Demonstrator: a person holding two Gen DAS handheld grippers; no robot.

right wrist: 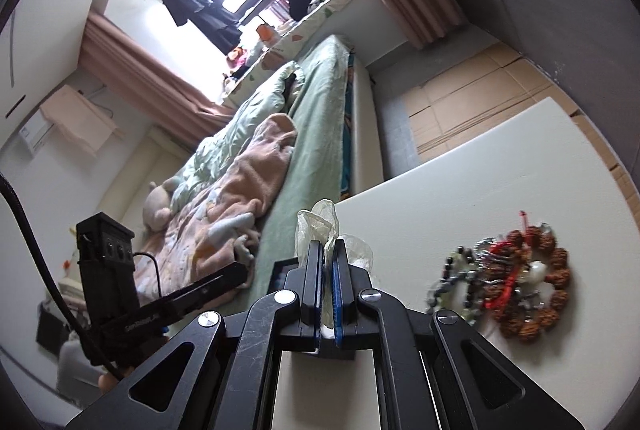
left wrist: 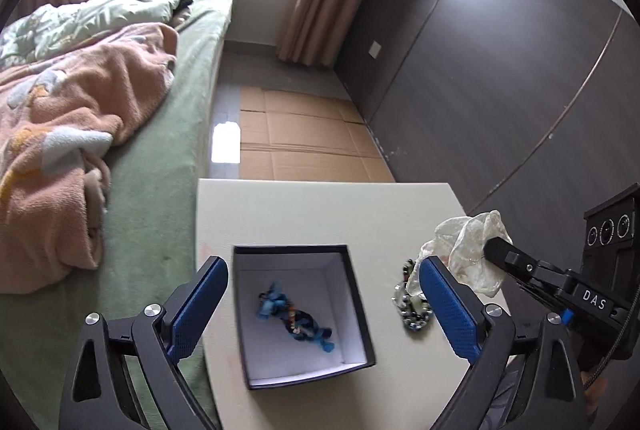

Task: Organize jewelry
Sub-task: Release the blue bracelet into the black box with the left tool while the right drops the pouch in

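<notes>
Left wrist view. The left claw (left wrist: 322,294) stands wide open with nothing between its blue pads (left wrist: 448,306), hanging above the white counter (left wrist: 320,206). An open dark box (left wrist: 304,314) with a white lining sits on the counter between the two fingers. Inside it lies a blue bead piece (left wrist: 294,318), near the middle of the floor of the box. To the right of the box, partly hidden behind the right-hand finger, a heap of beads (left wrist: 412,306) rests on the counter. Above that heap the right claw (left wrist: 494,250) enters from the right edge and grips a crumpled, translucent white pouch (left wrist: 464,250); whether the pouch touches the counter cannot be told. A bed (left wrist: 172,166) with a pink blanket (left wrist: 68,134) lies left of the counter. Flattened cardboard (left wrist: 304,138) covers the floor beyond it.

Right wrist view. The right claw (right wrist: 327,270) is closed nearly flat on the pouch (right wrist: 318,226), whose crumpled top stands up above the fingertips while a thin strip shows between the pads. The box (right wrist: 280,270) shows only as a dark edge just left of the fingers. To the right, the heap of beads (right wrist: 508,286) lies on the counter (right wrist: 460,170): a ring of brown knobbly beads, red cord, and dark and pale strands tangled together. It lies apart from the claw. At left, part of the other tool (right wrist: 120,278) shows against the bed (right wrist: 312,134).
</notes>
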